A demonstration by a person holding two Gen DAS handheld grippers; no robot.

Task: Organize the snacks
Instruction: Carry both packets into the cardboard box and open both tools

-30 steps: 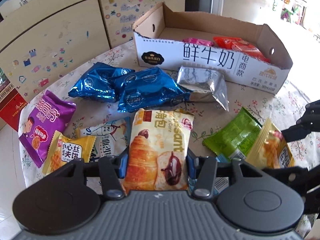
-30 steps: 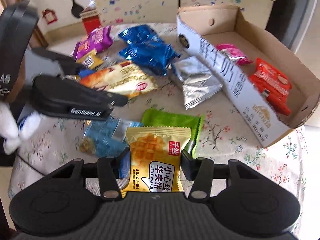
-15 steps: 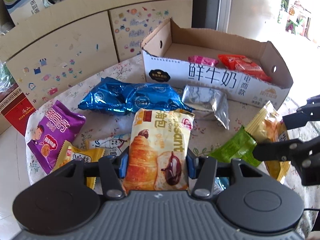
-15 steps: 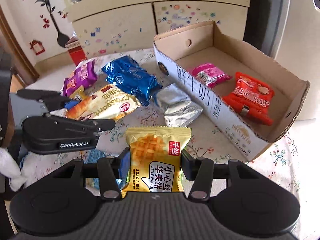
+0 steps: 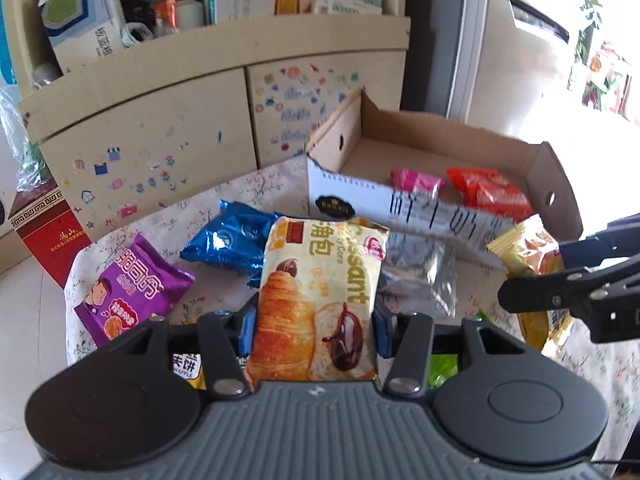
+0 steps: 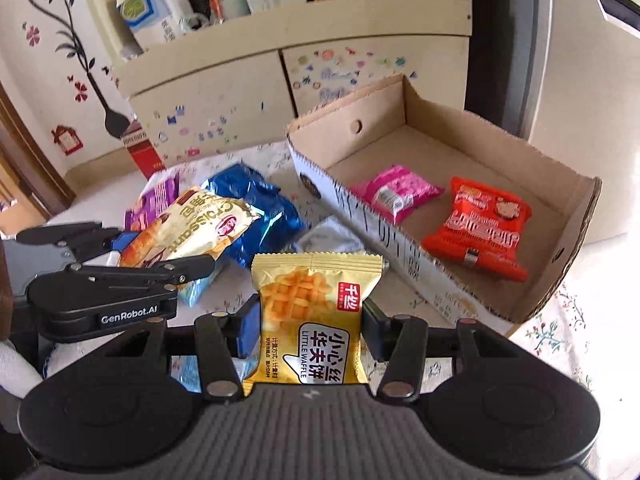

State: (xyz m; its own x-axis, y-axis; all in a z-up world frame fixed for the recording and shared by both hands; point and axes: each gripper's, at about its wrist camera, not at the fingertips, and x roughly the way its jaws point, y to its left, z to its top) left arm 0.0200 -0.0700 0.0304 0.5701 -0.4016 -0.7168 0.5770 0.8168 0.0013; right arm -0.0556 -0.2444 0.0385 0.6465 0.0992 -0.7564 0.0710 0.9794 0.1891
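Up close in the left wrist view, the left claw (image 5: 314, 330) is clamped on a cream croissant packet (image 5: 318, 300), long axis pointing away toward the cardboard box (image 5: 560, 196). Over in the right wrist view, the right claw (image 6: 310, 326) grips a yellow waffle packet (image 6: 312, 320), upright, above the surface (image 6: 556, 332).

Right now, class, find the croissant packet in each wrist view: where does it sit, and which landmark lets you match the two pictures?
Left wrist view: the croissant packet stands bottom centre, clamped between the left gripper fingers.
Right wrist view: the same croissant packet lies at middle left, held by the left gripper seen from the side.
Shared landmark: the cardboard box holding an orange-red packet.
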